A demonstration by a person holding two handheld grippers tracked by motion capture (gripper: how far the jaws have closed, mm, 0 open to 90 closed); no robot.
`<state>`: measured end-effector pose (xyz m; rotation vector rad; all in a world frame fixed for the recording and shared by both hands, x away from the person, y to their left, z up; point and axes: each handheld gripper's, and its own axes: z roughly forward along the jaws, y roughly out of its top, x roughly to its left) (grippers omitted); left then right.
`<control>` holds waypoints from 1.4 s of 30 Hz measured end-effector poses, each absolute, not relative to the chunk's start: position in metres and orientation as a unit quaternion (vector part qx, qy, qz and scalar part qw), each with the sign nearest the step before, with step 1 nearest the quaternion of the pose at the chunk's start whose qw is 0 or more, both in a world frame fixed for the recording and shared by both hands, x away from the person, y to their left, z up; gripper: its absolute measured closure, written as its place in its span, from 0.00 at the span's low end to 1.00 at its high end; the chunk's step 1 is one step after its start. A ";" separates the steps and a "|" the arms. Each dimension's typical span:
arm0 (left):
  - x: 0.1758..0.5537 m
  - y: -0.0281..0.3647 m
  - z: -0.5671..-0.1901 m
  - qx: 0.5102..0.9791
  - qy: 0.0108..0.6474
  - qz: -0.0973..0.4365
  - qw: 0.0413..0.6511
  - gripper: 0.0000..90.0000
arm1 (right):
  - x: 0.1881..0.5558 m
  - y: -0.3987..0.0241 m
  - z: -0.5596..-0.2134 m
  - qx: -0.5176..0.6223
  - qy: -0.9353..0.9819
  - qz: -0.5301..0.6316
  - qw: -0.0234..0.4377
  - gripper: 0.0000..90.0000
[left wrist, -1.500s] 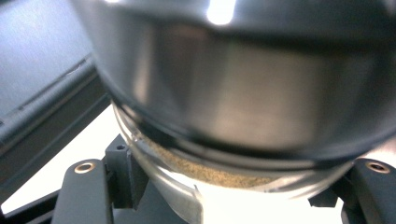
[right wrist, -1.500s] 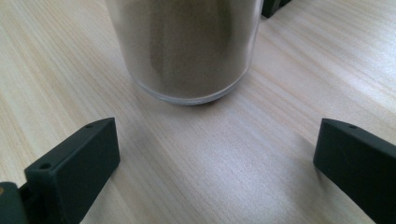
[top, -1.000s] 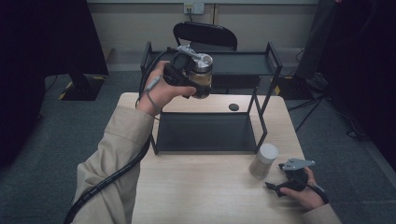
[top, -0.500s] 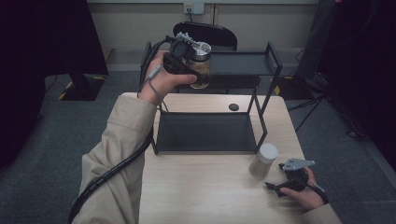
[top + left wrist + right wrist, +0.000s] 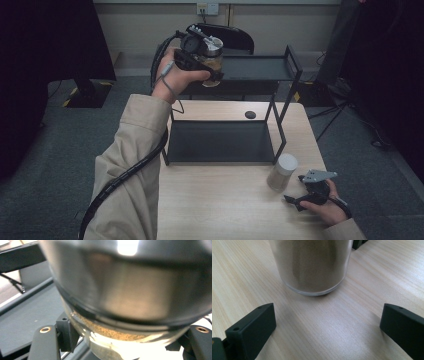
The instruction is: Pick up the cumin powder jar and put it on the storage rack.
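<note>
My left gripper [image 5: 209, 67] is raised in the air, shut on a glass jar [image 5: 214, 50] with a metal lid and brown powder inside. The jar hangs at the front left edge of the black rack's top shelf [image 5: 260, 67]. In the left gripper view the jar [image 5: 125, 302] sits very close, with black fingers [image 5: 45, 340] on either side of it. My right gripper [image 5: 296, 189] rests on the table at the right, open, and nothing is between its jaws. A second jar [image 5: 312, 265] of brown powder with a white lid [image 5: 286, 161] stands just ahead of it.
The black two-level rack has a bare lower shelf [image 5: 220, 142] on the wooden table [image 5: 225, 205]. A small dark round object [image 5: 250, 114] lies on the table behind the rack. A black chair [image 5: 235, 35] stands beyond the table.
My left hand has carried the jar upward and farther away, up to the top shelf's level. The right gripper and the white-lidded jar have stayed where they were.
</note>
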<state>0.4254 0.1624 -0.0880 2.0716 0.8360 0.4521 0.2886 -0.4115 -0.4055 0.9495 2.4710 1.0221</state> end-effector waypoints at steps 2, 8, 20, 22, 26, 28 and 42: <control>0.428 0.164 -0.088 0.819 0.343 0.182 0.422 0.34 | 0.289 -0.412 -0.405 0.331 0.861 0.356 0.151 0.00; 0.436 0.161 -0.086 0.816 0.363 0.193 0.407 0.34 | 0.289 -0.412 -0.405 0.330 0.861 0.356 0.152 0.00; 0.447 0.159 -0.094 0.798 0.399 0.205 0.404 0.34 | 0.289 -0.412 -0.405 0.331 0.861 0.356 0.151 0.00; 0.448 0.159 -0.095 0.797 0.400 0.206 0.403 0.34 | 0.289 -0.412 -0.405 0.330 0.861 0.356 0.151 0.00; 0.450 0.162 -0.098 0.792 0.403 0.208 0.408 0.34 | 0.289 -0.412 -0.406 0.330 0.861 0.356 0.151 0.00; 0.451 0.162 -0.098 0.792 0.405 0.206 0.407 0.34 | 0.289 -0.412 -0.405 0.330 0.861 0.356 0.151 0.00; 0.454 0.163 -0.104 0.788 0.414 0.202 0.409 0.34 | 0.289 -0.412 -0.405 0.330 0.861 0.356 0.151 0.00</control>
